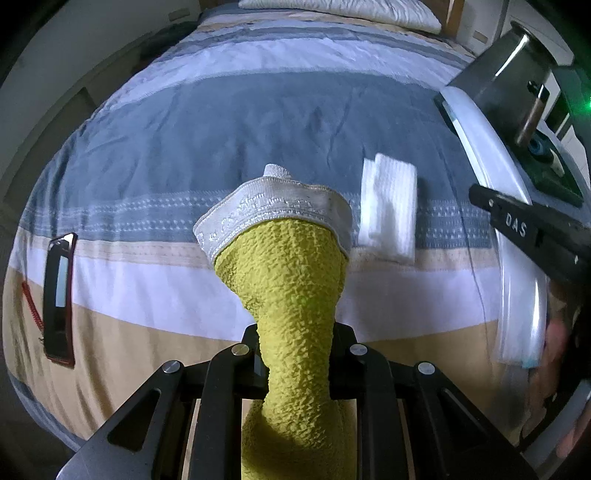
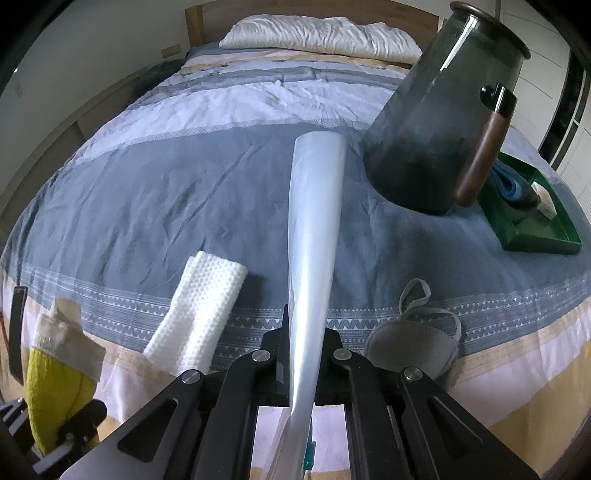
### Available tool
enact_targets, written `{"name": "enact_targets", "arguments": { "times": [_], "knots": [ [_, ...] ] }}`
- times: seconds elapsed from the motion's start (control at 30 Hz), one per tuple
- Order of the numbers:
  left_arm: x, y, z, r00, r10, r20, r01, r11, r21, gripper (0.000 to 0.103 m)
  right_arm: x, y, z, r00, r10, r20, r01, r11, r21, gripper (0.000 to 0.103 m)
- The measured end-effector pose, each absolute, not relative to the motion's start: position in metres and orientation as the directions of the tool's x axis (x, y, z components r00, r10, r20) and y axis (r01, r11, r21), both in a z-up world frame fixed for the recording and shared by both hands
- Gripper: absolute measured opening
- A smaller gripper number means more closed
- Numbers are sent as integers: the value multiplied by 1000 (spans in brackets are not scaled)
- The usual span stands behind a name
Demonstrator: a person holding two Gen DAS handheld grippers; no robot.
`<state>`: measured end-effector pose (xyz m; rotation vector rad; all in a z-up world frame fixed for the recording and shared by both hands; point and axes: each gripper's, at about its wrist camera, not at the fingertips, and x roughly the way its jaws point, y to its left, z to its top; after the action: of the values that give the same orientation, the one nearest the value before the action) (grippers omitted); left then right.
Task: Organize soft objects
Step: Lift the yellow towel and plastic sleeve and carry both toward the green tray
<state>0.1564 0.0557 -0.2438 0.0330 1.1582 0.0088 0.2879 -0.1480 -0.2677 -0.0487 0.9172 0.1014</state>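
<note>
Both fisheye cameras sit just behind their own fingers and look steeply down along them across the bed (image 1: 258, 122) toward the pillow (image 2: 321, 35) at its head. The left view hangs close over the near striped edge; the right view sits beside it. Both share the folded white cloth (image 1: 388, 206), the bedspread's patterned band, and each catches the other hand-held gripper at its edge.

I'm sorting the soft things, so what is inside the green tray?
The green tray holds folded blue cloth and a small pale block. The dark jug covers its left end.
</note>
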Motion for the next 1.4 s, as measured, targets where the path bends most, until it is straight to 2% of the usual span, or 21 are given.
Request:
{"name": "enact_targets", "arguments": {
  "times": [0.83, 1.4],
  "knots": [
    [157, 60, -184, 440, 53, -896, -72, 997, 24, 16, 268, -155, -191, 650, 188, -736, -231, 972, 44, 4],
    [145, -6, -136, 462, 2, -887, 23, 1000, 14, 16, 198, -232, -144, 629, 207, -750, -268, 963, 41, 4]
  ]
}}
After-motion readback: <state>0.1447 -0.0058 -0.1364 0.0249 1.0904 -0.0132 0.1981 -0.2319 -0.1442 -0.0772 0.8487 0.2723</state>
